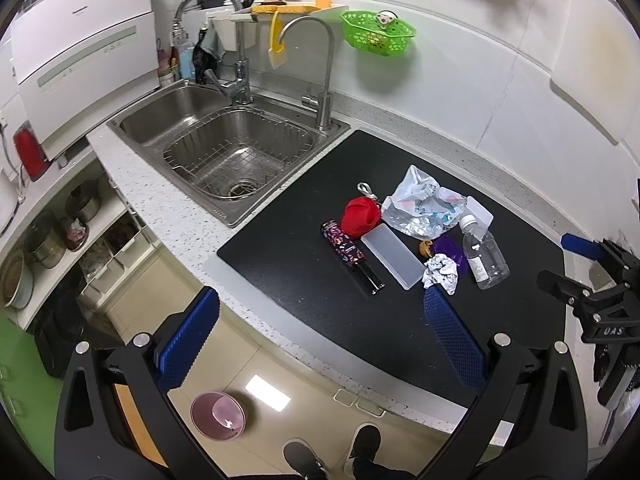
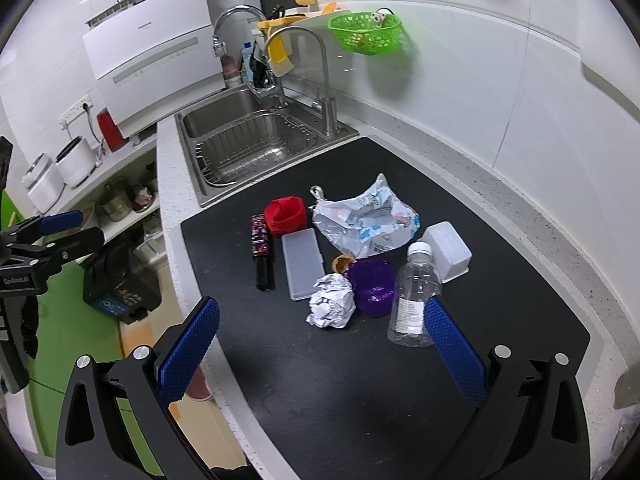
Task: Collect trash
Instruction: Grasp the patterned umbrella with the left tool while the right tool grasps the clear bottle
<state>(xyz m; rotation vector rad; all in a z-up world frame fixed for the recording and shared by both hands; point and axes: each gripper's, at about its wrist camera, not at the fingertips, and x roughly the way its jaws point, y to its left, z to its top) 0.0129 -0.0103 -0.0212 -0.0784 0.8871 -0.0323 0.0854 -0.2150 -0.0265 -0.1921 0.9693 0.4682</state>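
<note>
On a black mat (image 2: 360, 380) lie a crumpled paper ball (image 2: 331, 306) (image 1: 441, 271), a clear plastic bottle (image 2: 414, 294) (image 1: 485, 254), a crumpled plastic bag (image 2: 366, 222) (image 1: 420, 206), a purple pouch (image 2: 372, 286), a nut shell (image 2: 342, 263), a red cloth (image 2: 286, 214) (image 1: 360, 212), a translucent case (image 2: 303, 268) (image 1: 394, 256), a patterned tube (image 2: 262, 250) (image 1: 350, 254) and a white box (image 2: 448, 250). My right gripper (image 2: 322, 356) is open, just short of the paper ball. My left gripper (image 1: 320, 344) is open over the counter's front edge, empty.
A steel sink (image 1: 224, 148) with a wire basket lies left of the mat. A green basket (image 1: 378, 32) hangs on the wall. A pink bin (image 1: 218, 416) stands on the floor below, and a dark bin (image 2: 120, 288) by the shelves.
</note>
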